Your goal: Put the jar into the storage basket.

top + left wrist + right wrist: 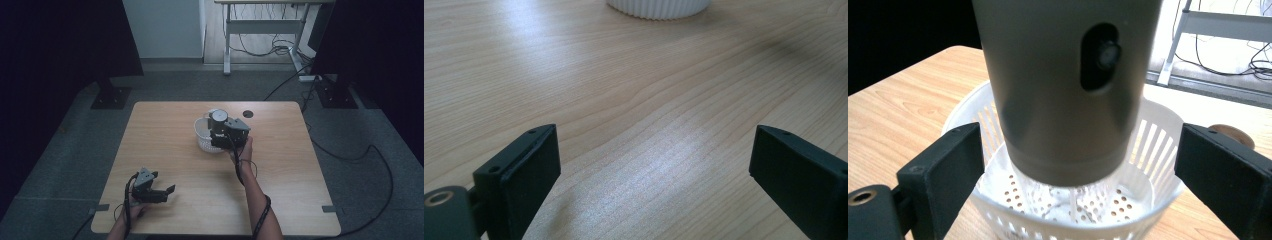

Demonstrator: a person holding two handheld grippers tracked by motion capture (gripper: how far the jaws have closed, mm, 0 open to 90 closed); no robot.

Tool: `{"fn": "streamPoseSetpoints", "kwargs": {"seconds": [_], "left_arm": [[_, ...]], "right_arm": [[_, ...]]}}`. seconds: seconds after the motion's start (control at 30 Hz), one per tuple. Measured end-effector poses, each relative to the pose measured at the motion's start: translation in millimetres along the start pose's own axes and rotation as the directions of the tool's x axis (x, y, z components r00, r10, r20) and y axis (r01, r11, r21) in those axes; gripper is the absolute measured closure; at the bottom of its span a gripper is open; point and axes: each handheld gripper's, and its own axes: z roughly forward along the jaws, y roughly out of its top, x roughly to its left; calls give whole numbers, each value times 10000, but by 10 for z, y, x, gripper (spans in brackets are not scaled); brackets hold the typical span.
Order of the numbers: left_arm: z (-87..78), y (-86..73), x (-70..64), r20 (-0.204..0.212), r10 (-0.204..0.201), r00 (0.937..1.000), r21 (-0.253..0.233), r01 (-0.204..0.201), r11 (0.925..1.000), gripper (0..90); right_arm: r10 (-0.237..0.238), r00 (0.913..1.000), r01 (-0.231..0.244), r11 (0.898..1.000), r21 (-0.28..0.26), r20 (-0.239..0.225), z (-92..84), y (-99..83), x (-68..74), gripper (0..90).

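A dark grey cylinder (pixel 218 120) with an oval slot in its side (pixel 1068 85) stands upright with its lower end inside a white slotted basket (pixel 202 137) at the table's far middle. My right gripper (pixel 221 136) is at the basket's near side. In the right gripper view it (pixel 1080 150) is open, its jaws standing wide on either side of the cylinder without touching it. The basket (pixel 1158 145) has a perforated bottom. My left gripper (pixel 167 192) rests low near the front left of the table (pixel 165 130), open (pixel 654 150) over bare wood, with the basket's base (pixel 659 7) far ahead.
A round dark hole (pixel 247 114) is set in the tabletop behind the basket to the right. Two black stand bases (pixel 111 95) (pixel 337 95) sit on the floor beyond the table. A desk frame with loose cables (pixel 260 35) is farther back.
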Motion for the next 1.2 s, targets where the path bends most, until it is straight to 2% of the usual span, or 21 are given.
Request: {"fn": "streamPoseSetpoints", "kwargs": {"seconds": [0.3, 0.57, 0.87, 1.03, 1.2], "left_arm": [[2, 0, -8, -36, 34, 10000, 5, -34, 10000, 64], [2, 1, 2, -7, 3, 10000, 11, -3, 10000, 64], [10, 3, -1, -18, -25, 10000, 73, 25, 10000, 64], [15, 6, -9, -74, 51, 10000, 135, -50, 9999, 64], [22, 9, -11, -101, 69, 9999, 214, -67, 9997, 64]], "right_arm": [[-94, 10000, 95, 9996, -271, 4, -226, -53, -26, 72], [-306, 9990, 290, 9985, -468, -329, -533, -196, -46, 69], [127, 9971, -197, 9955, -928, -753, -912, -423, -112, 72], [372, 9963, -458, 9926, -1120, -777, -1110, -556, -180, 65], [349, 9962, -440, 9923, -1154, -802, -1320, -699, -278, 62]]}}
